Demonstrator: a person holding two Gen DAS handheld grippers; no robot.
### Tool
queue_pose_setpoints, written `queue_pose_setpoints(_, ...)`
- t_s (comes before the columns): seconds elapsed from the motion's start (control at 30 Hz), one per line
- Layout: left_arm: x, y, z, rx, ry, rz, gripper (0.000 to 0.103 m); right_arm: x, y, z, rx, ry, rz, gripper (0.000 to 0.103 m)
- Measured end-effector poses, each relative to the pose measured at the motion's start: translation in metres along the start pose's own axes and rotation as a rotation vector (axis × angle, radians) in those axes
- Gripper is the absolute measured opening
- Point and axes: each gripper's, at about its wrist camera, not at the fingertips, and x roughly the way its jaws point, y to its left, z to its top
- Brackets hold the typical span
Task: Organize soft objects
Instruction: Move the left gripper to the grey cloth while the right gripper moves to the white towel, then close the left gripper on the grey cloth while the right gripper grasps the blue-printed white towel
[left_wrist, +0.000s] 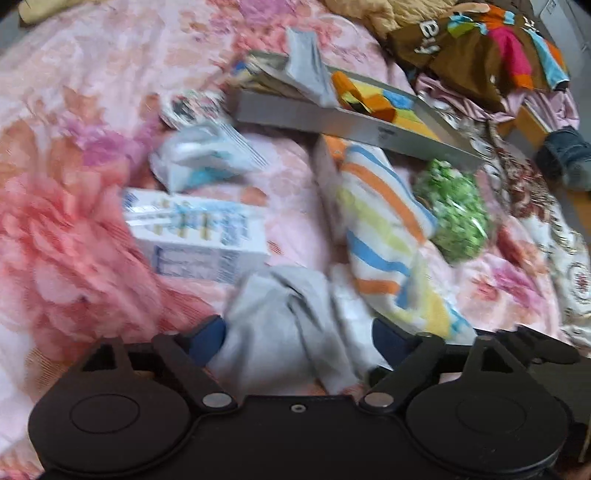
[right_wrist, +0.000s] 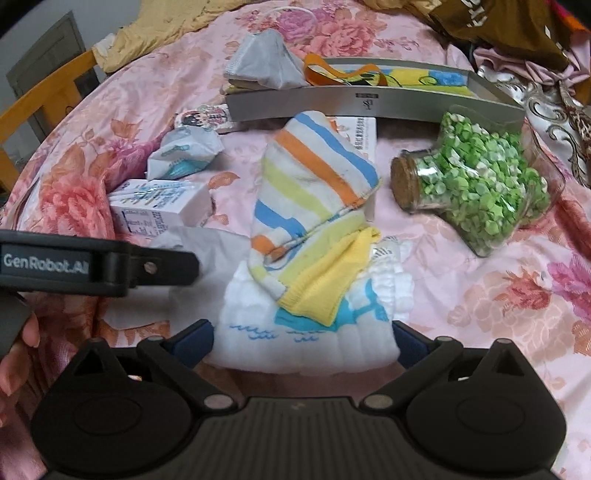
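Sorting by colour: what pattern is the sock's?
The sock has orange, blue and yellow stripes on white; clearest in the right wrist view.

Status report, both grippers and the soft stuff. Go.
Left gripper open, jaws astride grey cloth. Right gripper open, jaws astride white padded cloth. Striped sock lies on it. Star jar alongside, apart.

Left wrist view blurred w/ motion: box (left_wrist: 195, 236) print unreadable. Striped sock (right_wrist: 314, 192) hides white carton (right_wrist: 360, 142) behind it; brown garment (right_wrist: 491, 22) cut off.
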Motion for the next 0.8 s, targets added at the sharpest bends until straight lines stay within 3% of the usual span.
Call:
queue_pose_setpoints(0.13,0.004,-0.004,0.001,0.021,-0.008,0.002,0.074,-0.001,-0.001,0.000,0.011,-0.012,-0.001,0.092)
queue_pose_setpoints(0.2,0.007,-0.002,0.001,0.010,0.001,-0.001,0.064,-0.001,-0.002,0.001,0.029,-0.012,-0.001,0.087)
queue_pose_setpoints(0.27,0.008,-0.001,0.002,0.009,0.011,0.002,0.045,-0.003,-0.003,0.000,0.041,-0.012,0.002,0.083)
queue_pose_setpoints(0.47,0.008,0.004,0.002,-0.006,0.023,-0.017,0.019,-0.004,-0.009,-0.003,0.100,0.000,0.019,0.062)
queue_pose_setpoints(0.7,0.005,0.005,0.003,-0.021,0.003,-0.035,0.008,-0.006,-0.015,-0.002,0.136,-0.018,0.027,0.023)
queue_pose_setpoints(0.8,0.001,0.002,0.003,-0.007,-0.025,-0.034,0.006,-0.012,-0.014,-0.002,0.125,-0.040,0.019,0.017)
